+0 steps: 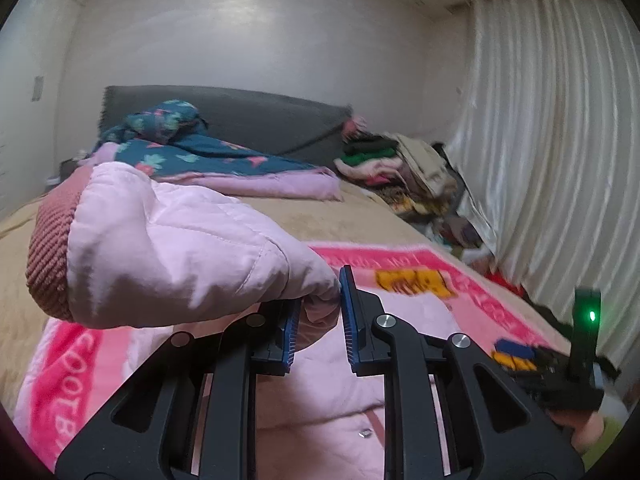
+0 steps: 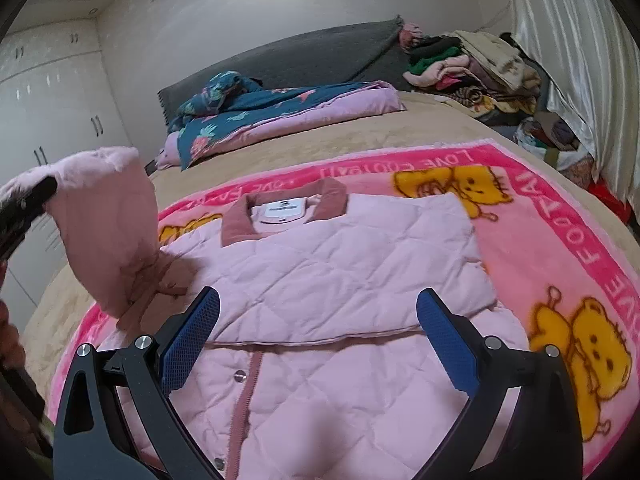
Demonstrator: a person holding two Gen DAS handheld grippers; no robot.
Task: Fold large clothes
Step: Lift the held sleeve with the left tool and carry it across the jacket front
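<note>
Pinching a fold of the pink quilted jacket's sleeve, the left gripper has its blue pads pressed onto the fabric in the left wrist view. The ribbed cuff hangs free at the left, lifted above the pink cartoon blanket that covers the bed. Beyond lie a teal floral quilt and a heap of clothes by the curtain.

In the right wrist view, the jacket lies flat on the blanket, collar toward the headboard, snap placket running toward the camera. One sleeve already seems folded across the chest; the other is raised at the left. The right gripper hovers over the body with jaws spread wide, holding nothing.

The jacket looks light, padded and springy, with a slick shell, so folds will likely puff back unless pressed flat. Seams, cuff and hem should give a firmer hold than the smooth quilted panels.
</note>
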